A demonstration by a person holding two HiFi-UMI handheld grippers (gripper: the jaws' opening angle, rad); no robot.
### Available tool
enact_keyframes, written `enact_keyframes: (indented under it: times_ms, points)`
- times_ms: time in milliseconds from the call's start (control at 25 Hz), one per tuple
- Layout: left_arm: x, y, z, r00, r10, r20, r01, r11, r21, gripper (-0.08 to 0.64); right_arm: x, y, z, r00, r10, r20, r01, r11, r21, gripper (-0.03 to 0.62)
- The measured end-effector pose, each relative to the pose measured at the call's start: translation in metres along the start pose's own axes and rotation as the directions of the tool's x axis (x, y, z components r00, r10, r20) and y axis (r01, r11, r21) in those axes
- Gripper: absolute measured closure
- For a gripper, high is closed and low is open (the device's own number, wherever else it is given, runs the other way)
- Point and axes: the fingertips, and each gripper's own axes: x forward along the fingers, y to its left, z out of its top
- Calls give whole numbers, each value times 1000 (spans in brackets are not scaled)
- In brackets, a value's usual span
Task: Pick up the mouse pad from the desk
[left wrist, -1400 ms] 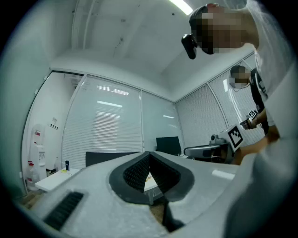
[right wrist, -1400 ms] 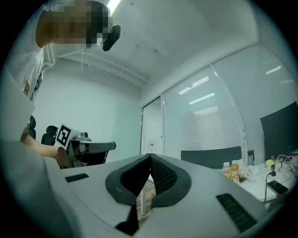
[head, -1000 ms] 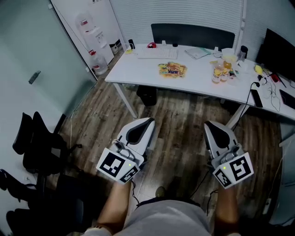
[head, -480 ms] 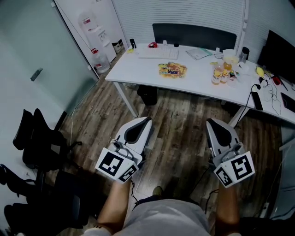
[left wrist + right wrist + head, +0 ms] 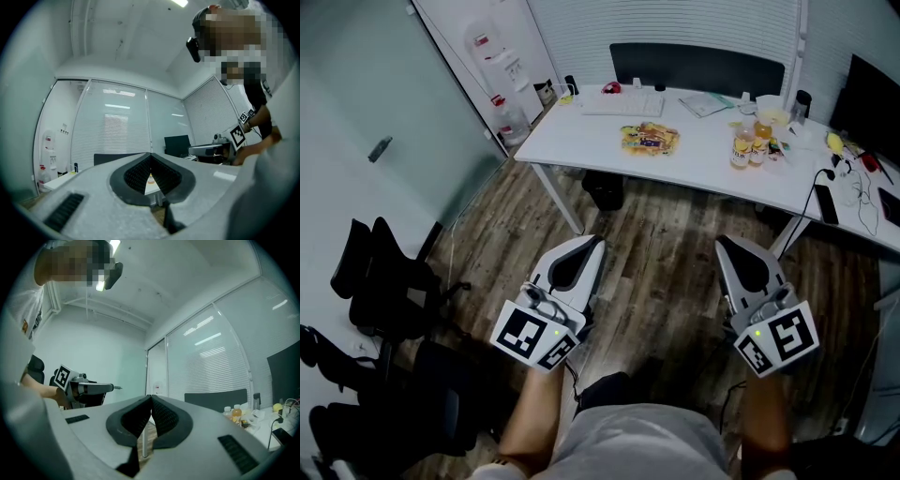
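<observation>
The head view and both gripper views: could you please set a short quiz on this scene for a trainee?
1. True or false: the left gripper and the right gripper rest on the white desk.
2. The left gripper's jaws are: A open and empty; B shut on nothing; C shut on a cup.
3. What lies on the desk between the keyboard and the bottles?
Key: 1 false, both are held over the wooden floor, short of the desk. 2 B. 3 a colourful packet.
</observation>
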Motion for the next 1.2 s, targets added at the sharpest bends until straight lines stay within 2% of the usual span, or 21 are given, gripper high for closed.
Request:
enact_keyframes:
  times_ms: [280,560,1200]
  points:
    - [13,5,-5,1000,4,-2,-4,1000,-2,545,12,-7,-7,1000,24,-16,-25,1000,-8,580]
    - [33,30,-18,1000,-2,-2,2,1000,-7,545,40,-19,-19,999,29,-32,-30,999,-13,580]
    - [105,165,-46,999,-34,-9,34,999,2,545,175,-66,-46,997,-36,-74,34,999,-22,580]
